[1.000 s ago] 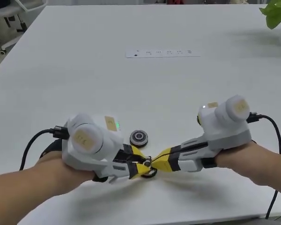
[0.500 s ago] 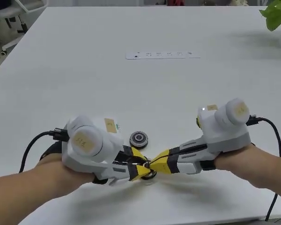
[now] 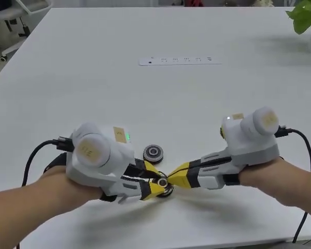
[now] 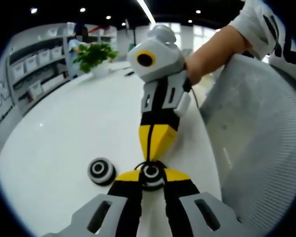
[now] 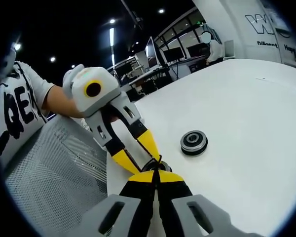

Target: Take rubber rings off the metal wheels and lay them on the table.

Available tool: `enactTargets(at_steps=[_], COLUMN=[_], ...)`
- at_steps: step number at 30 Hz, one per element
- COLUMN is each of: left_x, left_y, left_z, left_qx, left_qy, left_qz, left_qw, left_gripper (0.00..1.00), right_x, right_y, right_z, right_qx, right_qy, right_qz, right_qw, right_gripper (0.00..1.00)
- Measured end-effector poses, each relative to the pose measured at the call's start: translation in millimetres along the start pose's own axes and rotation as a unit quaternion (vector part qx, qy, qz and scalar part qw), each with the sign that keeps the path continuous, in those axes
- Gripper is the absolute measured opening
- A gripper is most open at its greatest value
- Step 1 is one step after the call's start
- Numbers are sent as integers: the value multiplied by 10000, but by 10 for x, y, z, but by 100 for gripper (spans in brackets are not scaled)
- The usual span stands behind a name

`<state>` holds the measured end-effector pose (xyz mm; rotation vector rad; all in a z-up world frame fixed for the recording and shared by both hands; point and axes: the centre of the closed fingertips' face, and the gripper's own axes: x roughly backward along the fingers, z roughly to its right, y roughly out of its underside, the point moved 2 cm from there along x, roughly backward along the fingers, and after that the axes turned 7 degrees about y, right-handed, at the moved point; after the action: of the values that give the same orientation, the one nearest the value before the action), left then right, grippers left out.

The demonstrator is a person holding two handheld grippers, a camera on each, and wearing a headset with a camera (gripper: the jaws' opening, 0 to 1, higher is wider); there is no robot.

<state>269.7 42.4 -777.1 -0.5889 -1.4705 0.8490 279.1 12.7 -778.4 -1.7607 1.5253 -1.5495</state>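
A small metal wheel [image 4: 151, 172] is held just above the white table [image 3: 197, 114] near its front edge, with my left gripper [image 4: 151, 178] shut on it. In the head view that wheel [image 3: 165, 188] sits where both grippers' yellow tips meet. My right gripper [image 5: 158, 173] comes in from the opposite side, its jaws shut on the thin black rubber ring [image 5: 160, 161] at the wheel's rim. A second metal wheel [image 3: 153, 153], with its black ring on, lies flat on the table just beyond the tips; it is also the second wheel [image 4: 101, 171] [image 5: 194, 141] in both gripper views.
A white power strip [image 3: 179, 60] lies mid-table further back. A green plant [image 3: 306, 15] stands at the far right corner and an office chair [image 3: 10, 21] is off the far left. Black cables [image 3: 33, 161] trail from both grippers. A grey mesh chair [image 4: 256, 148] is behind me.
Hardly anything has changed. Both grippers stay joined at the held wheel, with the left gripper shifted slightly. The second wheel has not moved.
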Motion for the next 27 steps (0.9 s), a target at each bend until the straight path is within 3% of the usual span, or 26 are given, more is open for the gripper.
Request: enactTargets(at_steps=[27], left_x=[367], left_y=[-149], left_z=[23], left_qx=[174], left_qy=[-122], left_qz=[503], left_qw=[9985], left_gripper=[39], right_x=[16], right_y=[-61], right_z=[-16], right_qx=[-47], right_qy=[-46], right_qz=[101], right_qw=[9999], right_gripper=[0])
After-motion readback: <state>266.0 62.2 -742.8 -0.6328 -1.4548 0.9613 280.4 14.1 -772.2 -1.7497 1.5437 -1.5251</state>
